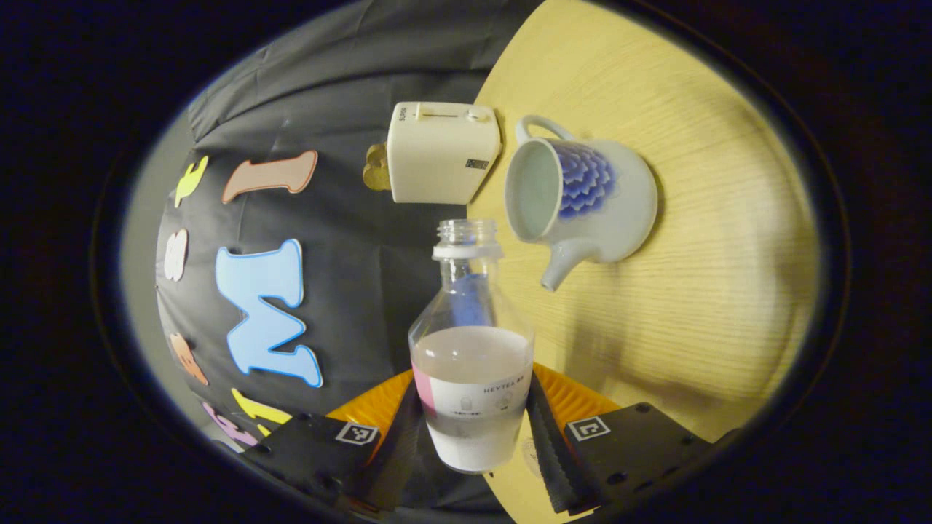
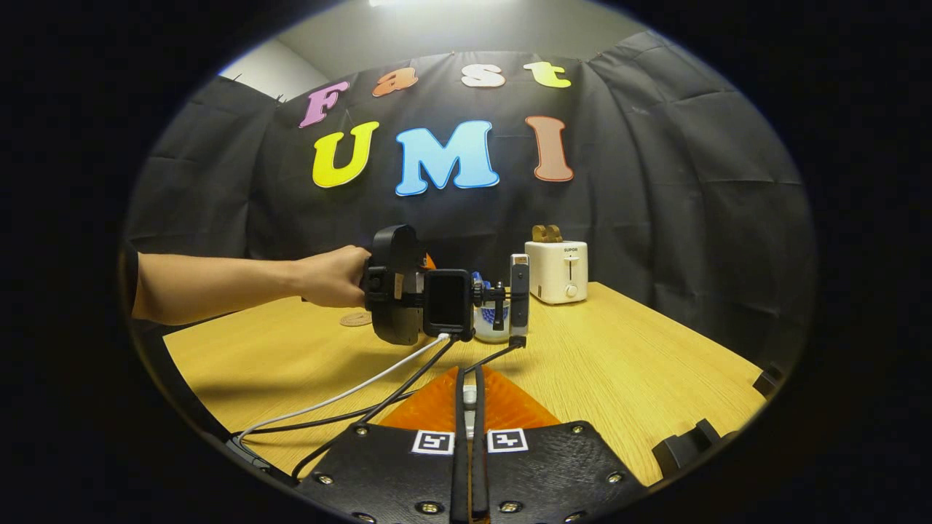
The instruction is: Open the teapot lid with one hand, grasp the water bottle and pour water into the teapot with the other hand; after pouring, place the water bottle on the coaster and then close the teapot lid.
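In the left gripper view, my left gripper [image 1: 472,437] is shut on a clear water bottle [image 1: 472,364], uncapped and about half full. Its mouth points toward the white teapot [image 1: 597,196] with a blue pattern, which stands open with no lid on it. In the right gripper view, a hand [image 2: 331,276] holds the left gripper [image 2: 502,295] over the table, with the teapot [image 2: 486,325] partly hidden behind it. My right gripper [image 2: 470,407] is shut, with a small white piece pinched between its fingers that looks like the teapot lid [image 2: 470,397]. A round coaster [image 2: 355,319] lies behind the hand.
A white toaster [image 2: 557,273] with toast in it stands at the back of the wooden table [image 2: 619,364], close to the teapot; it is also the white toaster [image 1: 440,153] in the left gripper view. Cables [image 2: 349,397] trail from the left gripper across the table's left side.
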{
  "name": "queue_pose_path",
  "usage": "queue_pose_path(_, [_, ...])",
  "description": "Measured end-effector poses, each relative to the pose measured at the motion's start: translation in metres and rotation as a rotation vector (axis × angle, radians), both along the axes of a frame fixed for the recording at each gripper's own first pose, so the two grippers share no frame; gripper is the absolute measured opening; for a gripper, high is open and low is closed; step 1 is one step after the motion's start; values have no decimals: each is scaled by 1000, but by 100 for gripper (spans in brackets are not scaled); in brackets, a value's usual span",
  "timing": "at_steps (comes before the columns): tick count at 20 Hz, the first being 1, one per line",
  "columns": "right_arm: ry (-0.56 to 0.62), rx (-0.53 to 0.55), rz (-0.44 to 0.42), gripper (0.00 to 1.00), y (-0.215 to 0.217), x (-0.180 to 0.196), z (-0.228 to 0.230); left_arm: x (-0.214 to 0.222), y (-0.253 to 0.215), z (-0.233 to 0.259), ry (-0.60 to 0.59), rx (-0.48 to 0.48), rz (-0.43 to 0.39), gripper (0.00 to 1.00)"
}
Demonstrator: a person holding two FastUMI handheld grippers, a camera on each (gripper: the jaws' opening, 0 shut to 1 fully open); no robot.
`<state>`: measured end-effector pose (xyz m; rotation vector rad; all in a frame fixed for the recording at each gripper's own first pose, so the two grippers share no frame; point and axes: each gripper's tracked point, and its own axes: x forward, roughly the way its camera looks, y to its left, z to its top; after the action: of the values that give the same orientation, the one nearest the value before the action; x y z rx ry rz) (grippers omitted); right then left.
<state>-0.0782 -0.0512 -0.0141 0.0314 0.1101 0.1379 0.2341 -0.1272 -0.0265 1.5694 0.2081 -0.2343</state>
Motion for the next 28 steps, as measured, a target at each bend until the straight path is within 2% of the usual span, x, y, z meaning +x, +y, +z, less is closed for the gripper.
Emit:
queue_pose_path(5, [0,8,8,2,-1,-2,3,0,-2,9,-3,154,-11,86])
queue_pose_path(9, [8,12,5,2,-4,0,0,3,-4,17,-6,241,-18,86])
queue_pose_path(23, [20,21,-8,2,-9,-1,-4,6,-3,29,3,392,-18,86])
queue_pose_path(28, [24,23,-7,2,-9,-1,-4,5,-13,33,3,432,-40,86])
